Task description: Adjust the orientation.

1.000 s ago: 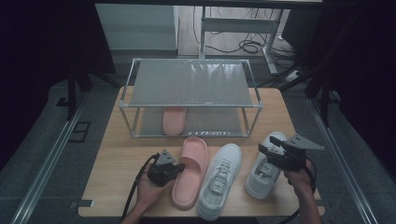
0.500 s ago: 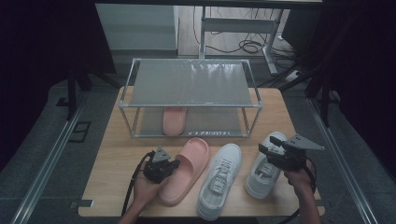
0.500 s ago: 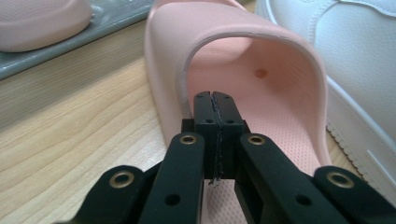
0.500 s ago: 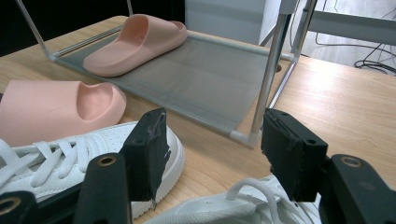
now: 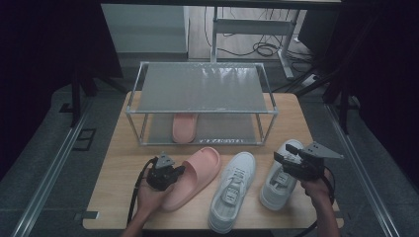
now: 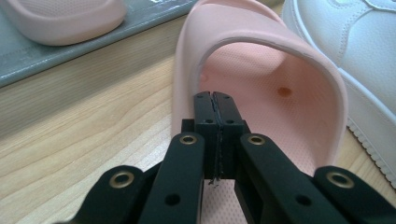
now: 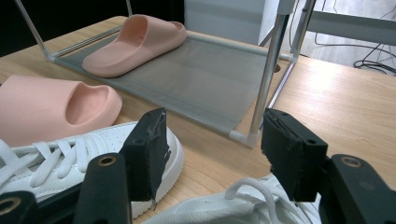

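Left gripper (image 6: 215, 100), jaws pressed together with nothing between, sits inside the heel of the pink slide (image 6: 275, 79), seemingly to nudge it toward the rack (image 5: 200, 94); right gripper (image 7: 212, 149), jaws spread, hovers over a sneaker (image 5: 279, 173).

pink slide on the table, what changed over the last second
The left gripper, fingers shut on the slide's side wall, swung its heel toward the table's near-left while the toe stayed about where it was; the hand shifted slightly with it. The right gripper, both sneakers and the rack's slide stayed put.
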